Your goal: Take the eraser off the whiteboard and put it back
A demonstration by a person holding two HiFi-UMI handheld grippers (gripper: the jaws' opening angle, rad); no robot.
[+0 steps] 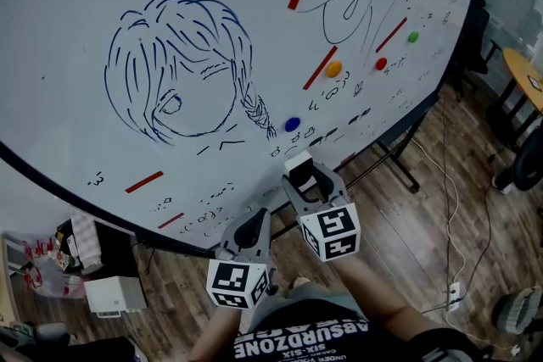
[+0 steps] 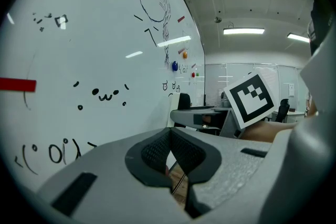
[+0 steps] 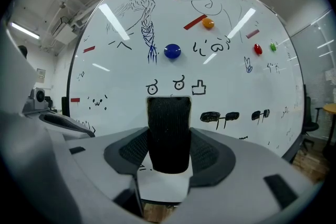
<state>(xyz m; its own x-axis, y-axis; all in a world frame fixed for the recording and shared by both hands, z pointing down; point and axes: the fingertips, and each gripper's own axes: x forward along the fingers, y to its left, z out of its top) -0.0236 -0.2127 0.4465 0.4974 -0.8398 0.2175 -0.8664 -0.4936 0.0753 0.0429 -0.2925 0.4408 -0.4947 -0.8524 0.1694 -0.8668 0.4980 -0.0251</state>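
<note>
My right gripper (image 1: 299, 175): jaws clamped on the eraser (image 1: 298, 163), near the whiteboard's (image 1: 68, 30) lower edge, under a blue magnet (image 1: 293, 124). My left gripper (image 1: 252, 226): jaws together, nothing between. Orange magnet (image 1: 333, 69), red magnet (image 1: 381, 63), green magnet (image 1: 413, 36) rightward. Wood floor (image 1: 424, 250) below.

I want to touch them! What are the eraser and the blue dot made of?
The eraser: dark matte pad, finely ribbed like felt or fabric; its shell looks like white plastic. The blue dot: smooth, rounded, probably plastic.
</note>
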